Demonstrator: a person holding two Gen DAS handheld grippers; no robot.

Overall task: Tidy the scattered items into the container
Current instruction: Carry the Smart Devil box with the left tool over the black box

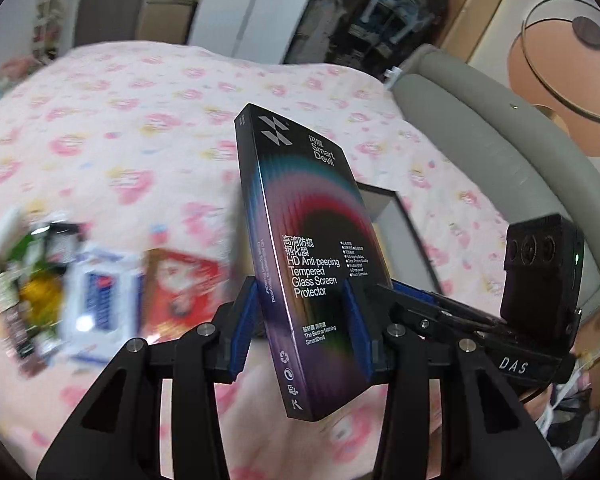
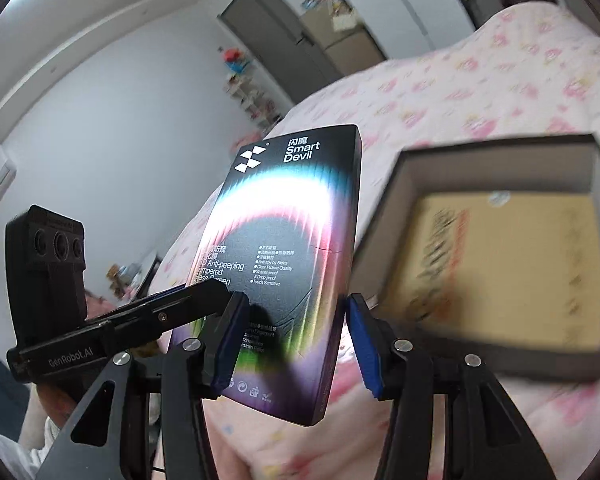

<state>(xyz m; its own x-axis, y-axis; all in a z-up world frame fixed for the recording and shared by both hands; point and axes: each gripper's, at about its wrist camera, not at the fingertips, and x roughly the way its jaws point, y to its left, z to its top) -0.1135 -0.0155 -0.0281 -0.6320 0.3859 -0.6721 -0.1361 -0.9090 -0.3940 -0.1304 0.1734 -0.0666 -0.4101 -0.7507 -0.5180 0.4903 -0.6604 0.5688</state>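
Observation:
A black "Smart Devil" screen protector box [image 1: 300, 240] [image 2: 292, 240] is up in the air over the bed, upright and tilted. My left gripper [image 1: 300, 332] is shut on its lower part, blue pads on both sides. My right gripper [image 2: 296, 340] is shut on the same box; in the left wrist view the right gripper [image 1: 394, 290] comes in from the right. The left gripper [image 2: 204, 290] reaches the box from the left. The container, a dark open box [image 2: 500, 168] [image 1: 392, 208] with a tan flat item [image 2: 500, 264] inside, lies on the bed just right of the held box.
Blurred loose items lie on the pink patterned bedcover [image 1: 140, 120]: a red packet [image 1: 180, 292], a white and blue packet [image 1: 100, 304], a green and yellow one [image 1: 40, 280]. A grey padded headboard [image 1: 480, 140] bounds the bed. A grey door [image 2: 268, 40] stands beyond.

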